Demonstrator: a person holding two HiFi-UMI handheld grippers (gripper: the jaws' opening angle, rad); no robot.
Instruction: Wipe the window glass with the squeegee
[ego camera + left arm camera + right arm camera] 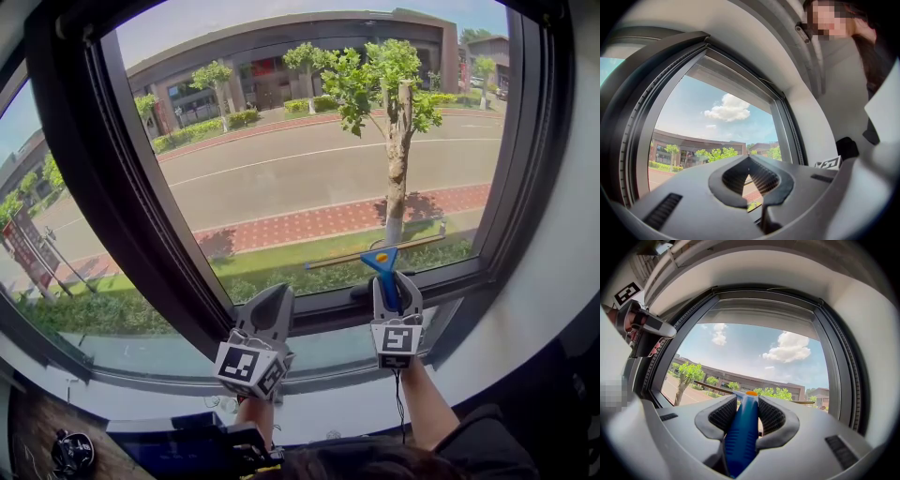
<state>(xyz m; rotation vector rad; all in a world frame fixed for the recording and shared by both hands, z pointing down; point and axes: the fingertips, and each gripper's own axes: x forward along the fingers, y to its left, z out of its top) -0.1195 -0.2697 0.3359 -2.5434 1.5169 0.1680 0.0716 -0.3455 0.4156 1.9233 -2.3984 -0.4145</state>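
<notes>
My right gripper (395, 286) was clamped on the squeegee (384, 262), its two ribbed pads pressed against either side of the blue handle, as the right gripper view showed (747, 401). The handle (742, 432) ran straight out between the jaws toward 12 o'clock and ended at a small orange spot. Beyond that, the long thin blade (375, 251) crossed the lower part of the window glass (309, 169). In the head view the blade sloped, its 3 o'clock end higher than its 9 o'clock end. It sat at about 5 o'clock on the pane, just above the bottom rail of the dark window frame (112, 187). I could not tell whether its edge was touching the glass.

My left gripper (274, 298) hung at about 8 o'clock from the right one, below the bottom rail and near the pale sill (525, 309). Its jaws were closed tip to tip with nothing between them (749, 159). Only a small triangle of street showed through the hollow behind the pads.

Through the glass lay a road, a brick-red pavement and a tree (398, 159) at about 1 o'clock from the squeegee, with a long low building (281, 56) behind it.
</notes>
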